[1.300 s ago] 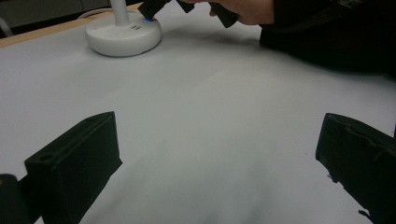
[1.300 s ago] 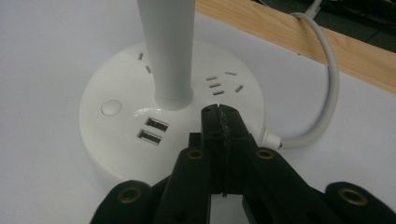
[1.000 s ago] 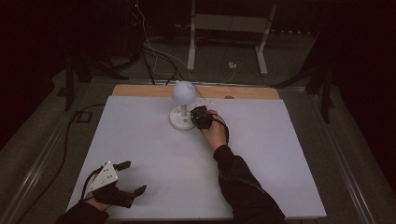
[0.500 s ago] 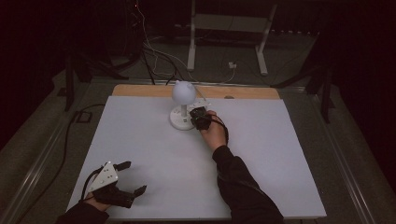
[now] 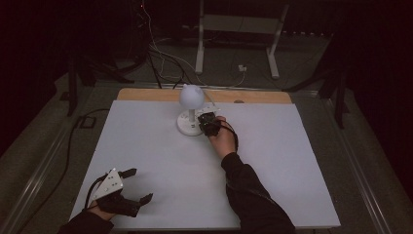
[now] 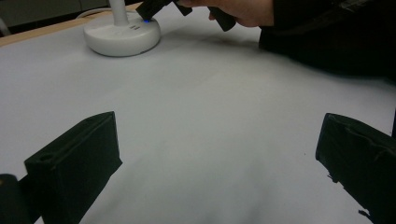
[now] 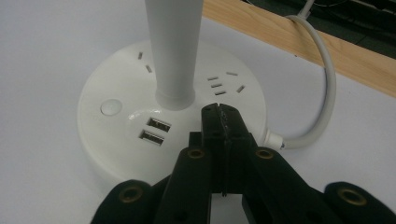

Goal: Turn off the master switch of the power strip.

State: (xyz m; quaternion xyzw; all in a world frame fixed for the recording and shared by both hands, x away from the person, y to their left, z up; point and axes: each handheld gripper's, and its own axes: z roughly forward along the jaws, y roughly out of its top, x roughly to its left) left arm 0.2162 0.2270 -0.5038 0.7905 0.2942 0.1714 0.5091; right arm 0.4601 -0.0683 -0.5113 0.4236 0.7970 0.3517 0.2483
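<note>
A white desk lamp (image 5: 191, 97) with a round head stands at the far middle of the white table (image 5: 146, 151). Its round base (image 7: 116, 140) carries two USB ports (image 7: 154, 130), a small round button (image 7: 110, 107) and socket slots. My right gripper (image 7: 219, 116) is shut, jaws pressed together, its tip resting on the base just right of the lamp's stem (image 7: 175, 51). In the high view the right gripper (image 5: 208, 123) sits against the base. My left gripper (image 5: 134, 185) lies open near the front left edge; its jaws stand wide apart in the left gripper view, with nothing between them.
The lamp's white cable (image 7: 322, 93) curls off the base toward the wooden strip (image 5: 146, 95) at the table's far edge. Behind the table, cables (image 5: 160, 53) and a white stand's legs (image 5: 234, 44) lie on the dark floor. The person's dark sleeve (image 5: 253, 195) crosses the table's front middle.
</note>
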